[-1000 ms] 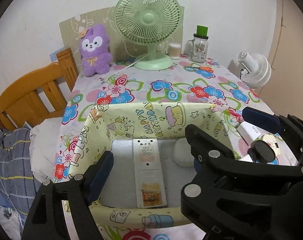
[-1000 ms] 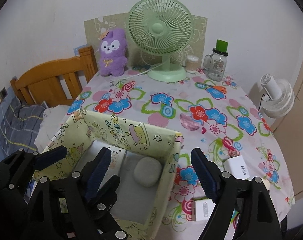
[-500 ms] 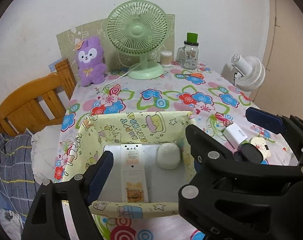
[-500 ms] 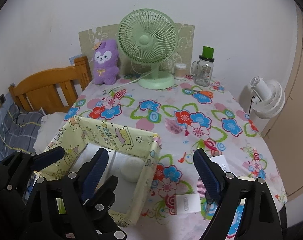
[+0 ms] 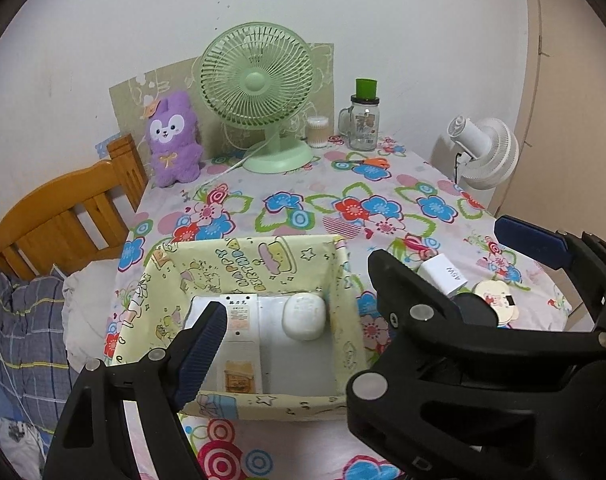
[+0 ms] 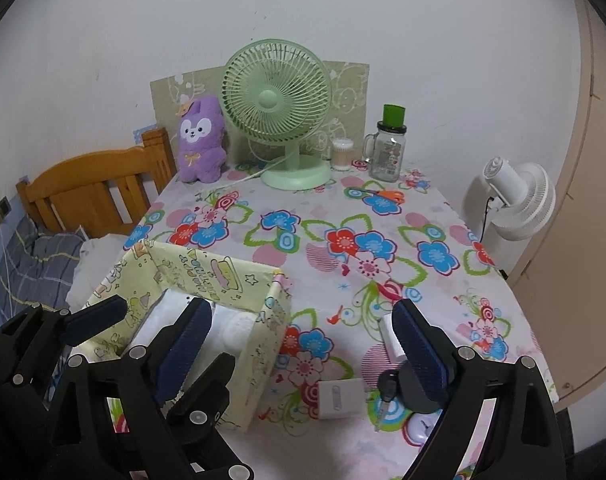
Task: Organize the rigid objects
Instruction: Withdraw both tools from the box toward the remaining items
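remote (image 5: pixel 241 344) lies lengthwise in box (image 5: pixel 247 264); both grippers empty, right gripper (image 6: pixel 303 344) just widening.

1. Soft, even room light falls from overhead; the white wall (image 5: pixel 343 8) looks slightly grey and cool.
2. Shadows are faint (barely a smudge behind the green fan (image 6: pixel 277 96)).
3. No glare on the floral tablecloth (image 6: pixel 383 248); colours stay vivid.
4. Both views bulge like a fisheye, with black corners and the wooden headboard (image 5: pixel 67 216) bowed.
5. Far things are sharp; the black gripper frames at the bottom edge are dark, nearly without detail.
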### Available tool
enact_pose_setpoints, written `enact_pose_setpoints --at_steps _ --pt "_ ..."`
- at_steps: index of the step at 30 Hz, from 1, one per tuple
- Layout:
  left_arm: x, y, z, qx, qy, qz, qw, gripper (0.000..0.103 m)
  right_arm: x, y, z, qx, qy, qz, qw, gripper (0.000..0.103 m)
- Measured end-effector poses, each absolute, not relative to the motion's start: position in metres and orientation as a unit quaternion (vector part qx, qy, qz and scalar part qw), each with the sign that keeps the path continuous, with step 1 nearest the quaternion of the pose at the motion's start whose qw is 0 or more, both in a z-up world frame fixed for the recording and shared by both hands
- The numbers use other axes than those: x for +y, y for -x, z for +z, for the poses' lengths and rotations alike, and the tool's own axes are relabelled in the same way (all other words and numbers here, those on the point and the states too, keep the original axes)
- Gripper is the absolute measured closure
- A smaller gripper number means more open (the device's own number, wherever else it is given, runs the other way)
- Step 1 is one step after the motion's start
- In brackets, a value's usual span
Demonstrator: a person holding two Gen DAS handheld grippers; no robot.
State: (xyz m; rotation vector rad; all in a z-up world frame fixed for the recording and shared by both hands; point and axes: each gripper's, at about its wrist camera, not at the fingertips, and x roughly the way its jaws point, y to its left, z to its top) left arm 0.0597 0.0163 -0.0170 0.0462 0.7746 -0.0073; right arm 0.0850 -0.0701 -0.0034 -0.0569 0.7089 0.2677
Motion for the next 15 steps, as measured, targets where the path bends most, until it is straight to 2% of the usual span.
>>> enact_pose_setpoints --at_steps 15 --pt "-0.022 -0.050 -0.009 0.366 -0.029 -0.027 0.930 0.018 -0.111 -0.070 0.004 0.337 0.017 0.107 0.935 0.006"
